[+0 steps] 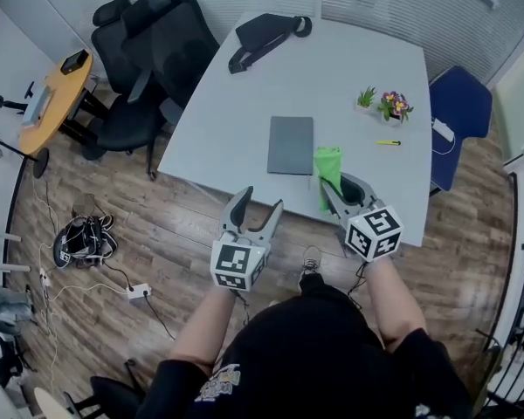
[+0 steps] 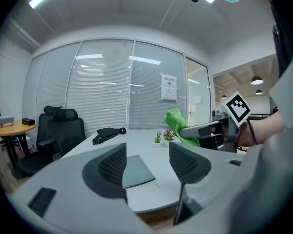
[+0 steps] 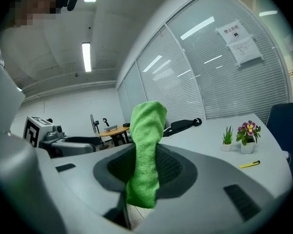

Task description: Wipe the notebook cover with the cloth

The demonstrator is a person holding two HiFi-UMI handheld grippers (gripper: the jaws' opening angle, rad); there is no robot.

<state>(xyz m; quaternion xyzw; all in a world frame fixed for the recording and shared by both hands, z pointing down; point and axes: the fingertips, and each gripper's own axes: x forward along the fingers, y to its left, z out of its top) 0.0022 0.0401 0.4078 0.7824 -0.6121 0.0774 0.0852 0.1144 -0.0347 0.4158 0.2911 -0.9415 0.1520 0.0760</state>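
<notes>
As the right hand-held gripper (image 1: 330, 190) clamps the cloth (image 1: 328, 161), the notebook (image 1: 291, 145) lies nearby.

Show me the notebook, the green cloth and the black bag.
notebook (image 1: 290, 145), head view, middle of its grey cover
green cloth (image 3: 146, 155), right gripper view, middle of the upright fold
black bag (image 1: 266, 35), head view, its main body

Bright, even office lighting.
Ceiling strip lights (image 3: 86, 56) shine overhead; shadows are soft; both gripper views curve strongly toward dark corners.
</notes>
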